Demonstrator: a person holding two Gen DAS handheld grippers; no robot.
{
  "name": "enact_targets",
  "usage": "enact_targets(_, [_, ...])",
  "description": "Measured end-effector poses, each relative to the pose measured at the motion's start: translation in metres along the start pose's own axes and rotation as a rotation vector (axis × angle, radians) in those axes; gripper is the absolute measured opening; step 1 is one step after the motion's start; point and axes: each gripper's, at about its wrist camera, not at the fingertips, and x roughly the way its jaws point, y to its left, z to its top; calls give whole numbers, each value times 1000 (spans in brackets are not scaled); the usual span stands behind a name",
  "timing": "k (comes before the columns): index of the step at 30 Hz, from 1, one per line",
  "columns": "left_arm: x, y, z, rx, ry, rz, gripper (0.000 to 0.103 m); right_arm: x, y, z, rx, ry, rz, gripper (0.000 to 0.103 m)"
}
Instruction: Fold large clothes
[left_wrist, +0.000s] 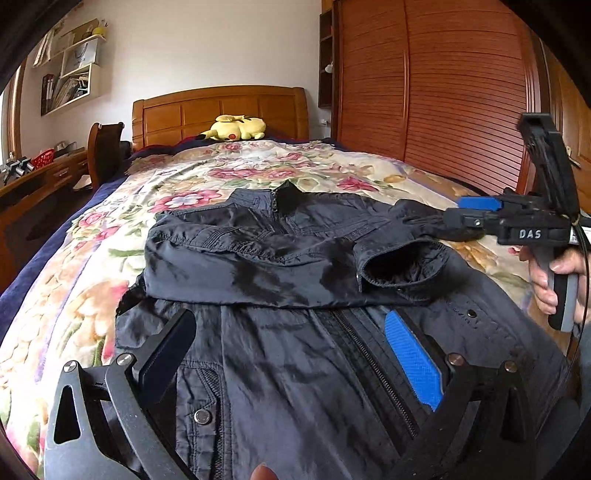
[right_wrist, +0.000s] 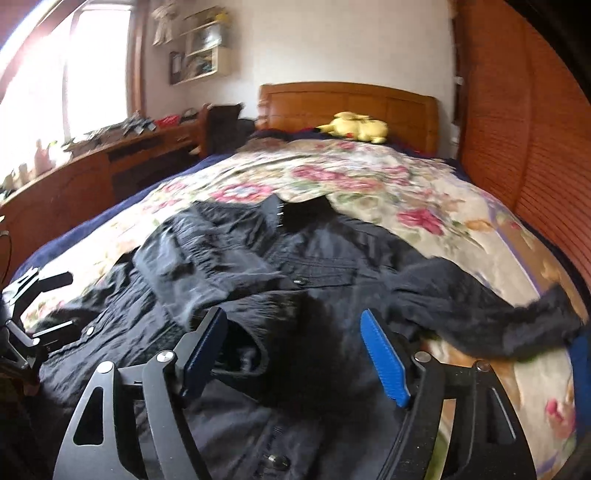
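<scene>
A black zip jacket (left_wrist: 280, 258) lies on the floral bedspread (left_wrist: 110, 236), one sleeve folded across its chest with the cuff (left_wrist: 399, 266) facing me. My left gripper (left_wrist: 291, 350) is open and empty, low over the jacket's lower front beside the zipper. My right gripper (left_wrist: 461, 214) shows at the right of the left wrist view, over the jacket's right shoulder. In the right wrist view the right gripper (right_wrist: 295, 350) is open and empty above the jacket (right_wrist: 229, 266), near the sleeve cuff. A dark sleeve (right_wrist: 480, 310) trails right across the bedspread. The left gripper (right_wrist: 40, 302) shows at the left edge.
A yellow plush toy (left_wrist: 236, 127) lies by the wooden headboard (left_wrist: 221, 110). A wooden wardrobe (left_wrist: 443, 92) stands along the bed's right side. A desk (left_wrist: 40, 173) with clutter and a chair (left_wrist: 105, 151) stand to the left. Wall shelves (left_wrist: 70, 70) hang above.
</scene>
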Motion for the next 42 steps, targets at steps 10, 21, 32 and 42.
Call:
enact_targets(10, [-2, 14, -4, -31, 6, 3, 102, 54, 34, 20, -178, 153, 58, 78])
enact_targets(21, [-2, 20, -8, -33, 16, 4, 102, 99, 58, 19, -310, 285, 6, 79])
enact_targets(32, [-1, 21, -10, -36, 18, 6, 102, 115, 53, 19, -353, 280, -131, 79])
enact_targets(42, [1, 18, -12, -25, 23, 10, 102, 111, 38, 16, -259, 243, -24, 10])
